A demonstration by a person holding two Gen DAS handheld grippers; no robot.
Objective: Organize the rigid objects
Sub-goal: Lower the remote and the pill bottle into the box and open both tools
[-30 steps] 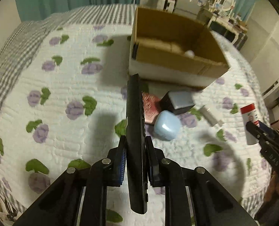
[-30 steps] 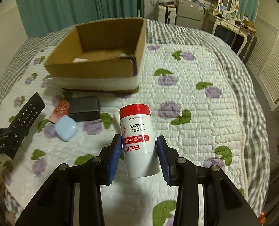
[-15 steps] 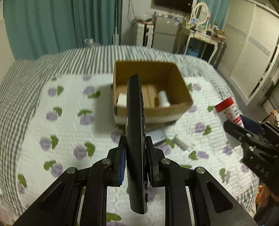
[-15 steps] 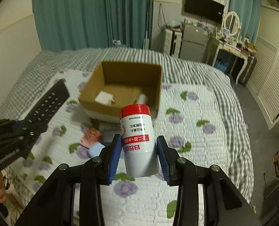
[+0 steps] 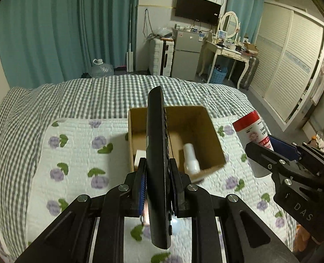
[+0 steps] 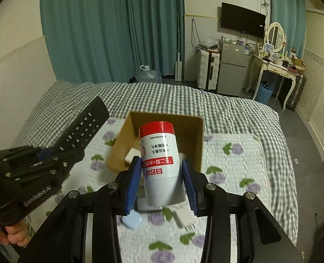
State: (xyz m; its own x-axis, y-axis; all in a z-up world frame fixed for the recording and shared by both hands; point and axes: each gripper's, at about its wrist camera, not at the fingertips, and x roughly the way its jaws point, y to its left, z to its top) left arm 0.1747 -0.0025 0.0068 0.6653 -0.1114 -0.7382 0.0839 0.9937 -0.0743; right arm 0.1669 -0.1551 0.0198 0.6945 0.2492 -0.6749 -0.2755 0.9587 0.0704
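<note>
My left gripper (image 5: 157,184) is shut on a black remote control (image 5: 156,153), held edge-up above the bed in front of the open cardboard box (image 5: 214,144). The remote (image 6: 83,129) and left gripper (image 6: 41,160) also show in the right wrist view. My right gripper (image 6: 161,182) is shut on a white bottle with a red cap (image 6: 159,160), held high before the box (image 6: 197,131); it shows in the left view (image 5: 251,129). In the box lie a white bottle (image 5: 190,157) and a white block (image 5: 139,155).
On the floral quilt (image 6: 238,175) below lie a light blue case (image 6: 132,220) and a white charger (image 6: 184,218). Beyond the bed stand teal curtains (image 5: 63,32), a small fridge (image 5: 186,52), a dressing table (image 5: 227,50) and white wardrobes (image 5: 293,65).
Both grippers have risen higher above the bed with their objects held. The box now looks smaller and farther below, and more of the room shows.
</note>
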